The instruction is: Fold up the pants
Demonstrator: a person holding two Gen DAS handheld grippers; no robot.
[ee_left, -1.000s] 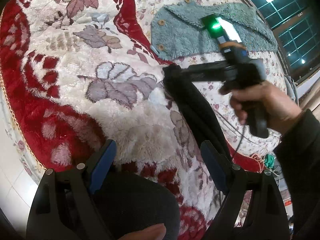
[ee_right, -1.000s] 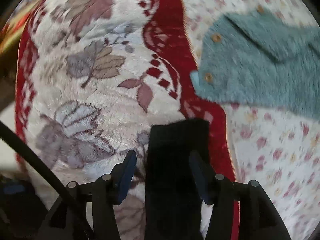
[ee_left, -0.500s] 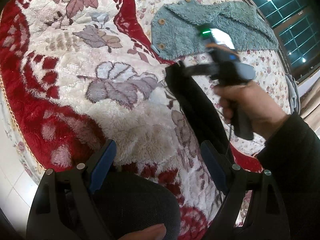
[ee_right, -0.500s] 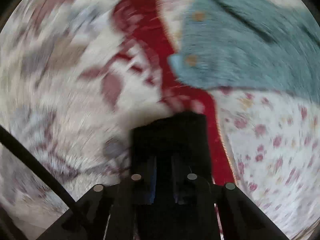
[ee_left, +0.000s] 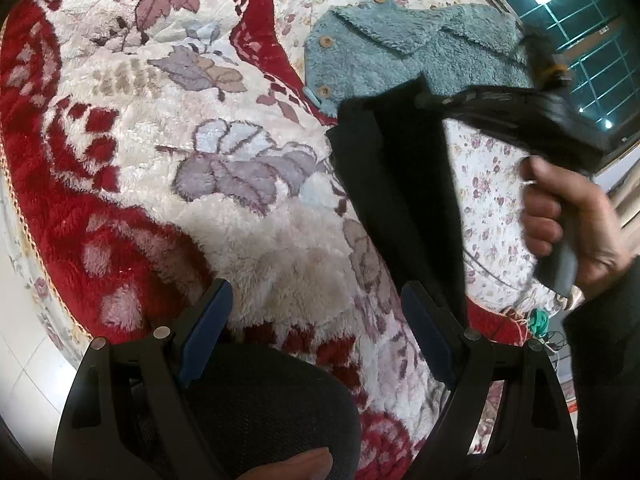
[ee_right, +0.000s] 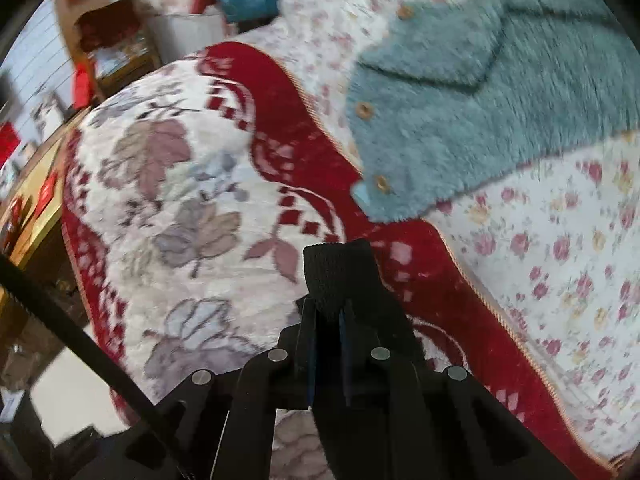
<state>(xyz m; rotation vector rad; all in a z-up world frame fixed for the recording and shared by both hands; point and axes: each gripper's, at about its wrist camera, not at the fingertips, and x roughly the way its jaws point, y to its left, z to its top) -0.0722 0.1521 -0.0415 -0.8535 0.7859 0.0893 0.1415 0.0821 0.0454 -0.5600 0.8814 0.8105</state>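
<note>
Black fabric fills the right hand-held gripper (ee_right: pixel 327 320): its two fingers are drawn almost together on one end of the pants (ee_left: pixel 400 184), and a ribbed edge of the cloth pokes out past the fingertips toward 12 o'clock. In the left wrist view that same right hand-held gripper (ee_left: pixel 420 98) sits at about 1 o'clock, gripped by the person's right hand (ee_left: pixel 568 220), with the pants hanging from it in a long dark band that runs down toward 5 o'clock, above the blanket (ee_left: pixel 160 160); the lower end passes behind the left tool's right finger, and where it ends cannot be told.

The left hand-held gripper (ee_left: pixel 316 328) is spread wide, its blue-padded fingers (ee_left: pixel 206 328) well apart and nothing between them but the red, cream and leaf-patterned plush blanket beneath. A dark rounded cloth mass (ee_left: pixel 260 408) lies at 6 o'clock between the gripper's arms; what it is cannot be told.

A fluffy teal garment (ee_right: pixel 480 120) with wooden buttons lies at 1 o'clock on the floral bedsheet (ee_right: pixel 560 280), just beyond the blanket's red border, apart from the pants.
</note>
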